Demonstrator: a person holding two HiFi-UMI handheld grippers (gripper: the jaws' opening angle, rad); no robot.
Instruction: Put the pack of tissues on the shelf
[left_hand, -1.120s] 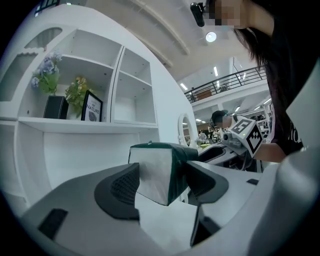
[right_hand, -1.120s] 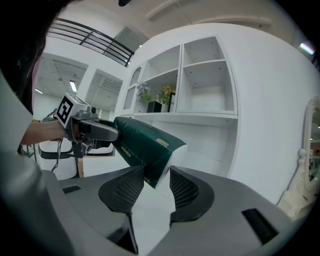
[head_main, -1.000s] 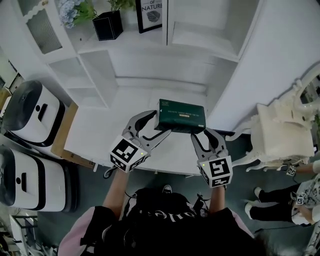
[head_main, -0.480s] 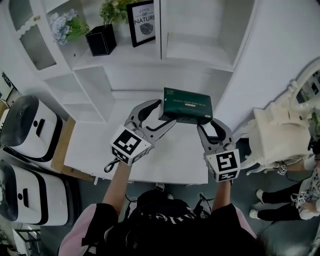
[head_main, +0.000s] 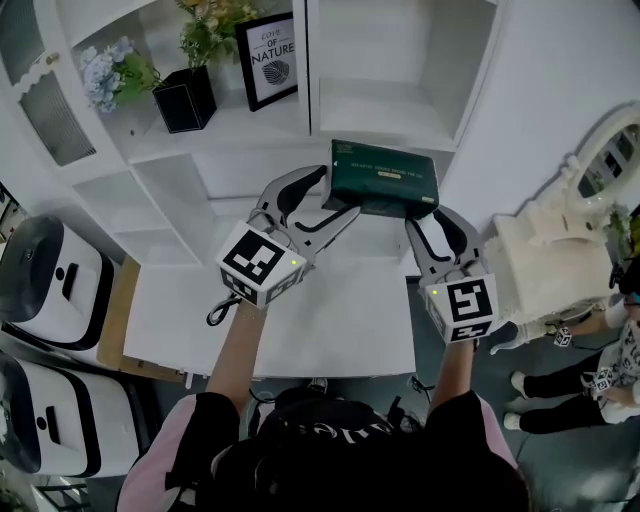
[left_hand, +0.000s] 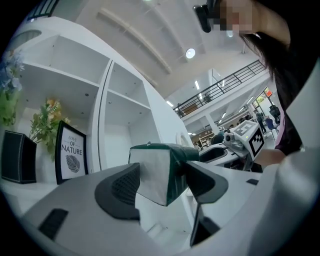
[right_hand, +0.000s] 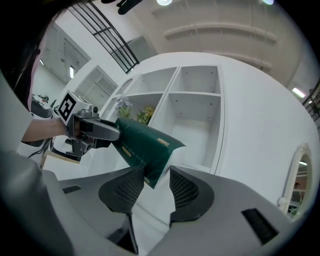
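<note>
The dark green pack of tissues (head_main: 385, 178) is held level in the air between both grippers, just in front of the white shelf (head_main: 385, 108) and its lower right compartment. My left gripper (head_main: 325, 200) is shut on the pack's left end (left_hand: 159, 172), which sits between the two pads. My right gripper (head_main: 430, 215) pinches the pack's right corner (right_hand: 147, 147). In the right gripper view the open compartment (right_hand: 195, 125) stands right behind the pack. The pack's underside is hidden.
A black planter (head_main: 180, 98), a framed print (head_main: 270, 58) and blue flowers (head_main: 105, 72) occupy the shelf's left compartment. A white table (head_main: 330, 320) lies below the grippers. White appliances (head_main: 50, 280) stand at left, a white ornate chair (head_main: 545, 260) at right, and a person (head_main: 610, 375) beyond it.
Both grippers have carried the pack up and forward from over the table toward the shelf's right compartment. The grip on each end has not changed.
</note>
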